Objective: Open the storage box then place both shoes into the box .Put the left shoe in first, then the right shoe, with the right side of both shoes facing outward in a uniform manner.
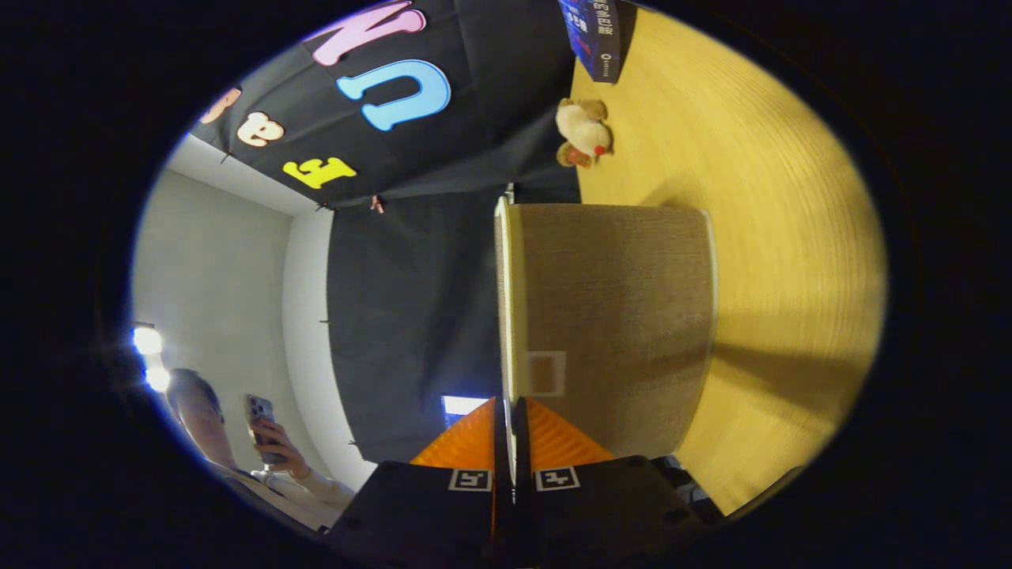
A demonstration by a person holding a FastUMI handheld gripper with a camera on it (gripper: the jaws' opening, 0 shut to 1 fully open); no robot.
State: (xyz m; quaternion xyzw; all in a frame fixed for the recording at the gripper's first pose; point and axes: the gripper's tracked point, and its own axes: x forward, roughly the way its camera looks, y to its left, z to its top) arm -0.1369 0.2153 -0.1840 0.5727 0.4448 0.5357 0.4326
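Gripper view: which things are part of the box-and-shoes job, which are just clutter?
Job:
- storage box, fabric sided, on the wooden table
- its lid, thin edge caught between the fingers
- tool, fingers shut on the lid edge

Clutter:
- plush toy, beyond the box
- person holding a phone, off to the side

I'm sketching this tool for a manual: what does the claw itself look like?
The claw has two wedge-shaped fingers with ribbed faces that taper to points, closed on the box lid. Each sits on a black block bearing a square black-and-white marker.
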